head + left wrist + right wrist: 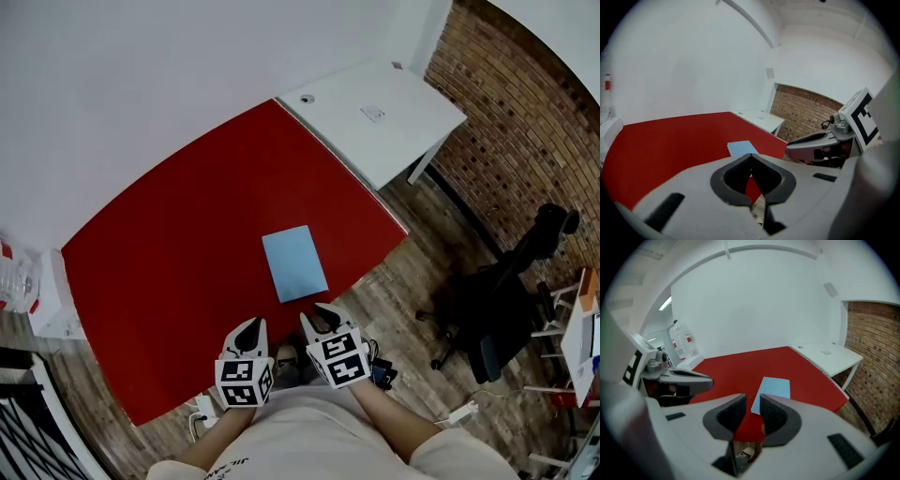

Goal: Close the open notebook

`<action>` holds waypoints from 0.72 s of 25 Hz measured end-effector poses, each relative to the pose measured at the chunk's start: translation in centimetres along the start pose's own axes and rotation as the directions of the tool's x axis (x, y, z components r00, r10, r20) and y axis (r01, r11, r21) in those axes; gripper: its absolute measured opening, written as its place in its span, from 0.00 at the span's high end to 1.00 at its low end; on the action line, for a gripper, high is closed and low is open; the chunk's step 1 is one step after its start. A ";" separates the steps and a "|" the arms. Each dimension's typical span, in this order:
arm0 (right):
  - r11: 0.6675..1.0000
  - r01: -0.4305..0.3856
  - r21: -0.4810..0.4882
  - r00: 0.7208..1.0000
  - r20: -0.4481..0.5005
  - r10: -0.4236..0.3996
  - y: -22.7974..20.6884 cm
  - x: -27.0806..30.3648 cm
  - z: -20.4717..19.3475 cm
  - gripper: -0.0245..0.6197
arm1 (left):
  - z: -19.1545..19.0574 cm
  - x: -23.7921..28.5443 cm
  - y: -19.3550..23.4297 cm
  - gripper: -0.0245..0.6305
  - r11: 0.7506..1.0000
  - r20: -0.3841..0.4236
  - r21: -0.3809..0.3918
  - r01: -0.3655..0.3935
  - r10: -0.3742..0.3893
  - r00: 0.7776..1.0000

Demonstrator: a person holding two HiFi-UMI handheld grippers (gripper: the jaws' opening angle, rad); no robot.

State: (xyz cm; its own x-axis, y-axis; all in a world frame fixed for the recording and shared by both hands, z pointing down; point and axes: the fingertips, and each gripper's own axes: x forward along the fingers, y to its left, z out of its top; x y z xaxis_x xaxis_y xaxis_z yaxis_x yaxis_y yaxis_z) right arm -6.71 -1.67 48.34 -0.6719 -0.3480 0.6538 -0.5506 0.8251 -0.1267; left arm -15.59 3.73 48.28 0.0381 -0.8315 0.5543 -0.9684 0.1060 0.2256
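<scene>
Light blue, flat rectangular notebook is lying closed on the red tabletop, close to the table's near edge. Both grippers are hovering off it, drawn in by the person's torso at that edge. Left gripper is sitting below-left of the notebook, well apart from it, jaw tips meeting, gripping nothing. Right gripper is pointing at the notebook's near corner without touching it, jaws standing slightly apart with nothing between them.

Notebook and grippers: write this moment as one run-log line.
notebook: closed, flat on red table | left gripper: shut, empty | right gripper: open, empty
</scene>
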 end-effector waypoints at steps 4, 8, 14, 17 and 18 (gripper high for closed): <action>1.000 0.028 0.014 0.999 0.029 -0.028 -0.3 -1.5 0.6 0.83 | 1.3 -0.4 -0.6 0.95 1.000 0.013 0.013 0.010 -0.010 1.000; 0.997 0.076 0.020 0.995 0.066 -0.077 -0.8 -2.5 1.3 0.93 | 1.8 -0.3 -0.8 0.95 1.000 0.019 0.010 0.016 -0.016 1.000; 0.995 0.099 0.033 0.991 0.088 -0.101 -0.8 -3.0 1.8 0.95 | 2.3 0.4 -2.0 0.95 0.999 0.027 0.027 0.038 -0.039 0.999; 0.995 0.096 0.040 0.991 0.094 -0.099 -0.5 -2.9 2.2 0.95 | 2.6 0.5 -2.1 0.95 0.998 0.036 0.039 0.051 -0.053 0.998; 0.995 0.094 0.042 0.991 0.094 -0.097 -0.4 -2.9 2.4 0.95 | 2.7 0.6 -2.1 0.95 0.998 0.038 0.041 0.053 -0.054 0.998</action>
State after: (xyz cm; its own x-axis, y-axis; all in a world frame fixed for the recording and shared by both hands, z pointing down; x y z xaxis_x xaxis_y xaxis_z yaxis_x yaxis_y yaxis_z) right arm -5.77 -2.06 44.74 -0.6588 -0.4672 0.5897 -0.6318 0.7691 -0.0964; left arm -14.26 1.52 45.96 0.0813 -0.8562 0.5101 -0.9743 0.0395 0.2216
